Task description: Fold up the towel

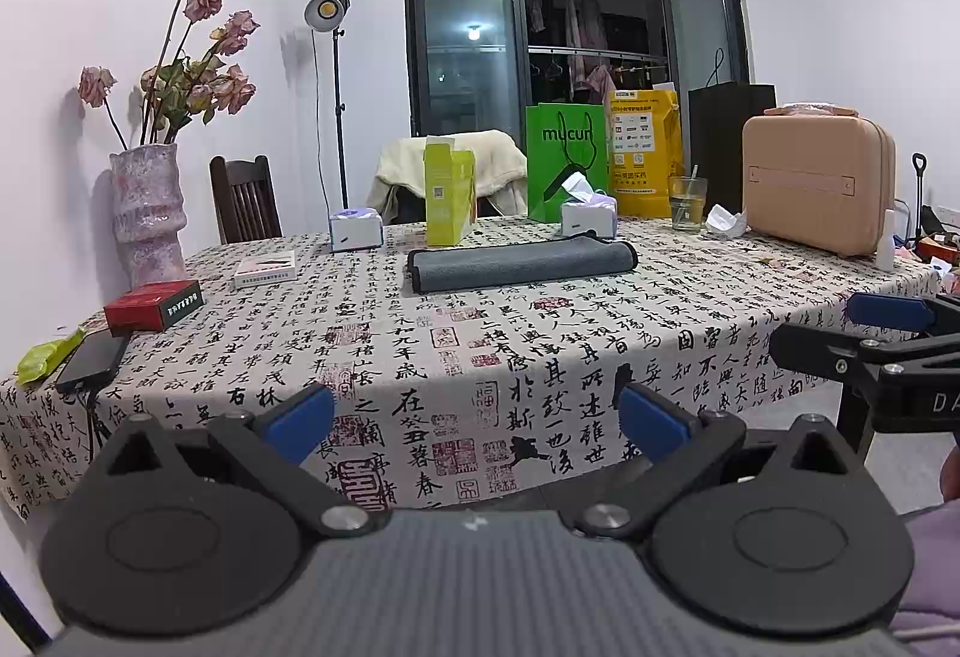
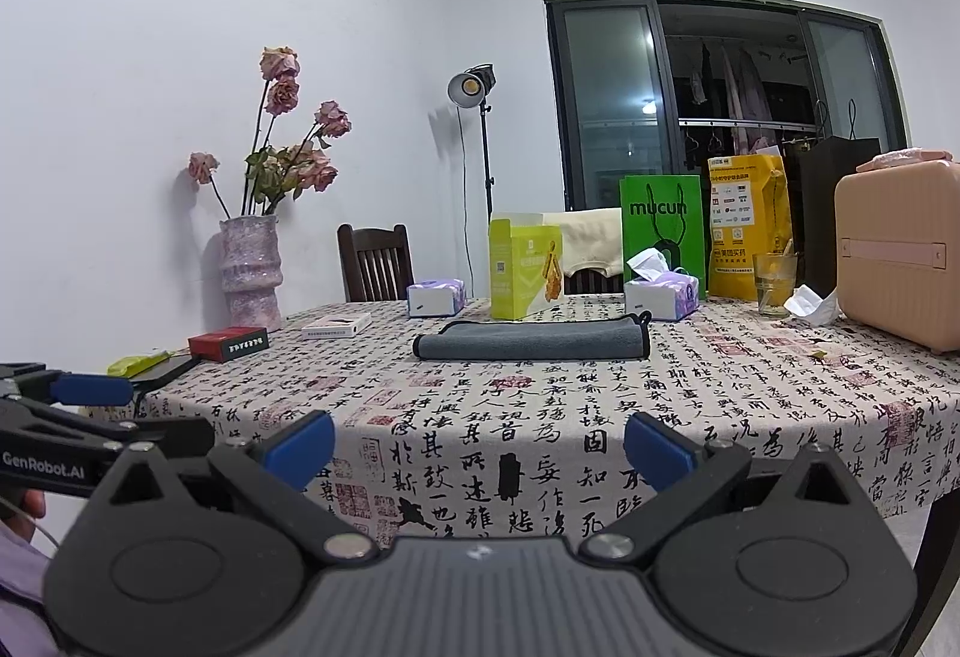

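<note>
A grey towel (image 1: 521, 264) with a dark hem lies folded in a long flat strip on the calligraphy-print tablecloth (image 1: 480, 357), toward the far side of the table; it also shows in the right wrist view (image 2: 531, 342). My left gripper (image 1: 477, 417) is open and empty, held off the near table edge, well short of the towel. My right gripper (image 2: 478, 447) is also open and empty, at the near edge. The right gripper shows at the right of the left wrist view (image 1: 888, 321), and the left gripper at the left of the right wrist view (image 2: 90, 399).
Behind the towel stand a yellow-green box (image 1: 449, 195), two tissue boxes (image 1: 355, 230), a green bag (image 1: 567, 159), a yellow bag (image 1: 645, 153), a glass (image 1: 687, 204) and a tan case (image 1: 819, 186). At left are a vase (image 1: 147, 213), a red box (image 1: 153, 304) and a phone (image 1: 90, 362).
</note>
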`<state>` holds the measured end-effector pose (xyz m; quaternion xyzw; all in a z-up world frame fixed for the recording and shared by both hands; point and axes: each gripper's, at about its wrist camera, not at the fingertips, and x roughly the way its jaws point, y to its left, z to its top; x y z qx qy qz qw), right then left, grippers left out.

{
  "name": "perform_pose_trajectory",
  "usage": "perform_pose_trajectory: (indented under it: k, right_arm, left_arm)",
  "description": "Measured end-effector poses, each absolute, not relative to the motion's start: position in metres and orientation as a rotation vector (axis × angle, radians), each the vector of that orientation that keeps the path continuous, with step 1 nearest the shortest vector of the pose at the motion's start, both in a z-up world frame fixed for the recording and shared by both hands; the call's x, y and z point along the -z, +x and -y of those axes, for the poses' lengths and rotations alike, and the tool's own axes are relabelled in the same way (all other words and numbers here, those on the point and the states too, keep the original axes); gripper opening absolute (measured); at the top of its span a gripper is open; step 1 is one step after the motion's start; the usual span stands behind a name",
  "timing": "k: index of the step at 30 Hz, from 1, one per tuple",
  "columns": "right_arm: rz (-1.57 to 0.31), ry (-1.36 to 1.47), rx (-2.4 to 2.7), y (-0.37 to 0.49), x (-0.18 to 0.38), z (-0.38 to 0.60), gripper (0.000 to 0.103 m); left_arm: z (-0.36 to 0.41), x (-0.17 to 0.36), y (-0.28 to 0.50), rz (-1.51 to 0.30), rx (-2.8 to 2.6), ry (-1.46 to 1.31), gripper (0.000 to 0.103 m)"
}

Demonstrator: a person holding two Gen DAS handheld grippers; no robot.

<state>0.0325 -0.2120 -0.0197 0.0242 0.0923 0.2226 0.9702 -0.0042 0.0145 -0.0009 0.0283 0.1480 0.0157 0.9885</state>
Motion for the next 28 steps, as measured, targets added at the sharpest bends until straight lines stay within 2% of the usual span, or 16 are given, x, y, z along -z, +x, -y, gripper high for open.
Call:
perform_pose_trajectory:
  k: [28]
  right_arm:
    - [-0.178,0.048,-0.443,0.0313,0.0205,0.2115,0.103]
  left_arm:
    - [-0.0134,-0.0012,-0.0057,-0.289,-0.032,0.062,0.103]
